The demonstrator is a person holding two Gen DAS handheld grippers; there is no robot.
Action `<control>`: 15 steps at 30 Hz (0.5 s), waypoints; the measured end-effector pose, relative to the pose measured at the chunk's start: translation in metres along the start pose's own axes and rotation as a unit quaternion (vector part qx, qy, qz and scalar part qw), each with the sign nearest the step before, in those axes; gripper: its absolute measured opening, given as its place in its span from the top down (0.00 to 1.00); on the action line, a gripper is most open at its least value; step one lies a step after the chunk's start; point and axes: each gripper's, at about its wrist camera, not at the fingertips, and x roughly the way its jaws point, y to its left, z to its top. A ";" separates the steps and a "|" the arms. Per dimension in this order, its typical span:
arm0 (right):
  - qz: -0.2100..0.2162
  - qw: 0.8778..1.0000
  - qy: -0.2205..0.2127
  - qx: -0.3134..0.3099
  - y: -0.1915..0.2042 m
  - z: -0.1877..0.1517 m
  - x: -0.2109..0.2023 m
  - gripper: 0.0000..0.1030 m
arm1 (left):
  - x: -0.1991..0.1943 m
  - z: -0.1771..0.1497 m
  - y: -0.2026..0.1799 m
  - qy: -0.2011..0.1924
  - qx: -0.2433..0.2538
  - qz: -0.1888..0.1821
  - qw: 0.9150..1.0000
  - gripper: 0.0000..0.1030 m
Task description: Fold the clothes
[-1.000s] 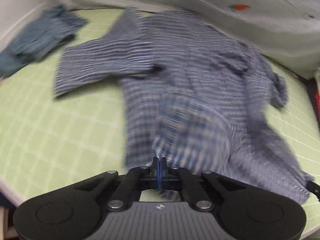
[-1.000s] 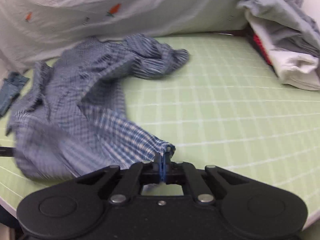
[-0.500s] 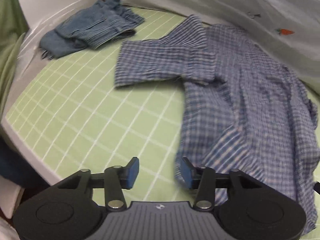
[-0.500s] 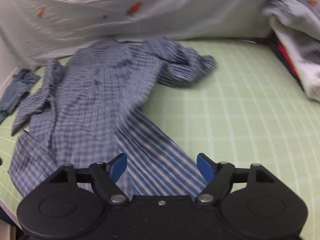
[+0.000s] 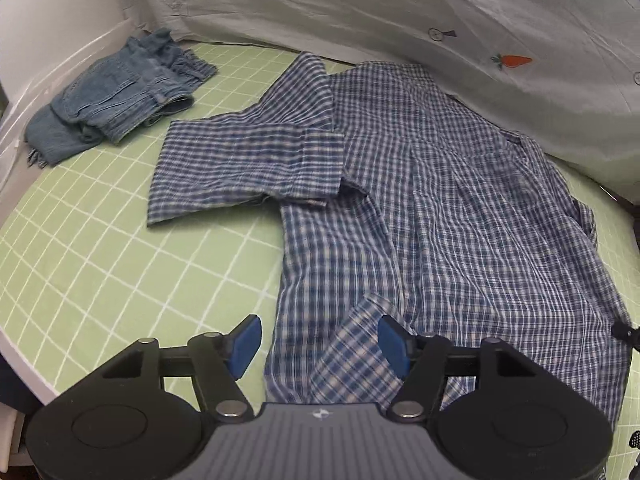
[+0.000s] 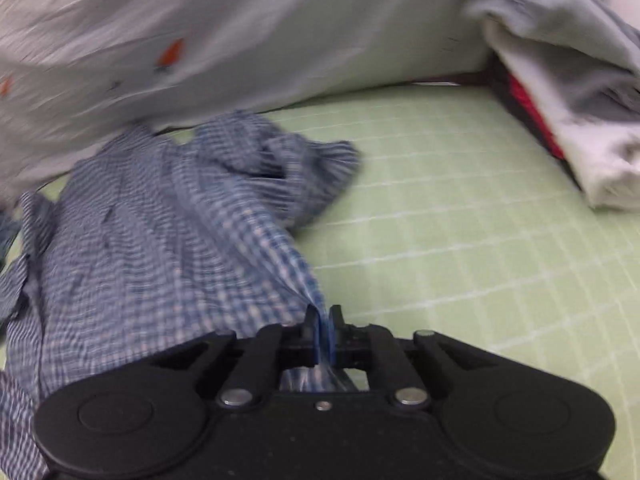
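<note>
A blue-and-white checked shirt (image 5: 460,208) lies spread on the green grid mat (image 5: 100,264), one short sleeve out to the left. My left gripper (image 5: 320,344) is open above the shirt's near hem, where a corner is turned over; it holds nothing. In the right wrist view the same shirt (image 6: 160,232) is rumpled at left. My right gripper (image 6: 325,328) is shut on the shirt's edge, which is pulled taut up to the blue pads.
Folded denim jeans (image 5: 116,96) lie at the mat's far left. A pale sheet with carrot prints (image 5: 440,12) hangs along the back. A pile of grey, white and red clothes (image 6: 568,92) sits at the right. Bare mat (image 6: 480,240) lies to the right of the shirt.
Both grippers let go of the shirt half a second ago. Since then the left one has opened wider over the hem, and the right one has shut on the shirt's edge again.
</note>
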 end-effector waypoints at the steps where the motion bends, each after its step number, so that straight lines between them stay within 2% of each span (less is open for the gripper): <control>1: -0.013 1.000 0.007 -0.004 -0.006 -0.004 -0.002 0.83 | 0.004 0.001 -0.004 0.003 0.003 -0.008 1.000 0.35; 2: -0.023 1.000 0.013 -0.007 -0.010 -0.009 -0.004 0.72 | 0.009 0.001 -0.008 0.007 0.001 -0.013 1.000 0.34; 4: -0.029 0.999 0.019 -0.003 -0.017 -0.019 -0.009 0.64 | 0.020 -0.002 -0.015 0.022 -0.006 -0.021 1.000 0.34; 7: -0.026 0.999 0.031 -0.005 -0.019 -0.033 -0.015 0.64 | 0.032 -0.008 -0.023 0.038 -0.011 -0.021 0.999 0.36; 8: -0.024 0.999 0.035 -0.006 -0.019 -0.038 -0.017 0.63 | 0.034 -0.010 -0.025 0.041 -0.011 -0.016 0.999 0.50; 9: -0.023 0.999 0.039 -0.008 -0.019 -0.042 -0.019 0.63 | 0.036 -0.013 -0.026 0.044 -0.012 -0.011 0.999 0.83; 10: -0.022 0.999 0.043 -0.009 -0.018 -0.047 -0.021 0.63 | 0.035 -0.016 -0.024 0.047 -0.019 -0.009 0.999 0.98; 12: -0.016 0.999 0.051 -0.012 -0.015 -0.053 -0.023 0.63 | 0.030 -0.023 -0.017 0.047 -0.037 -0.004 0.998 0.98; 15: -0.008 0.998 0.061 -0.022 -0.008 -0.060 -0.024 0.63 | 0.013 -0.034 -0.001 0.036 -0.045 0.035 0.998 0.98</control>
